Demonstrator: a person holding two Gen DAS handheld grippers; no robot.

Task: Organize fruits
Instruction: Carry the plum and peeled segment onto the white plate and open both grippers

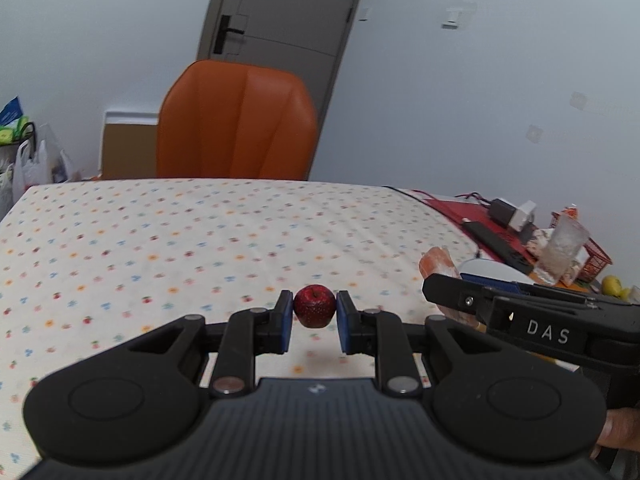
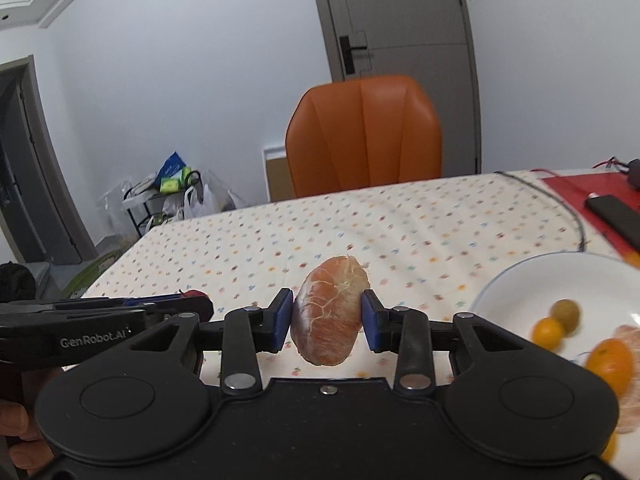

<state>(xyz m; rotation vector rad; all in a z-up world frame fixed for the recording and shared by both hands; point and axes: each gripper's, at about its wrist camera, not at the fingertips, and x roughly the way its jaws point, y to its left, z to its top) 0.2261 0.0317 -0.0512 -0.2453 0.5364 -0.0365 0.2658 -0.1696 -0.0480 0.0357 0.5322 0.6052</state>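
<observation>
My left gripper is shut on a small dark red apple-like fruit and holds it above the flowered tablecloth. My right gripper is shut on a peeled pink-orange citrus segment, also held above the cloth. The right gripper shows at the right of the left wrist view, with the segment partly hidden behind it. A white plate at the right holds a small orange fruit, a green-brown one, a mandarin and peeled segments.
An orange chair stands behind the table's far edge. A red mat with a black phone, cables and a charger lies at the right. A clear cup, a red basket and a yellow fruit stand at the far right.
</observation>
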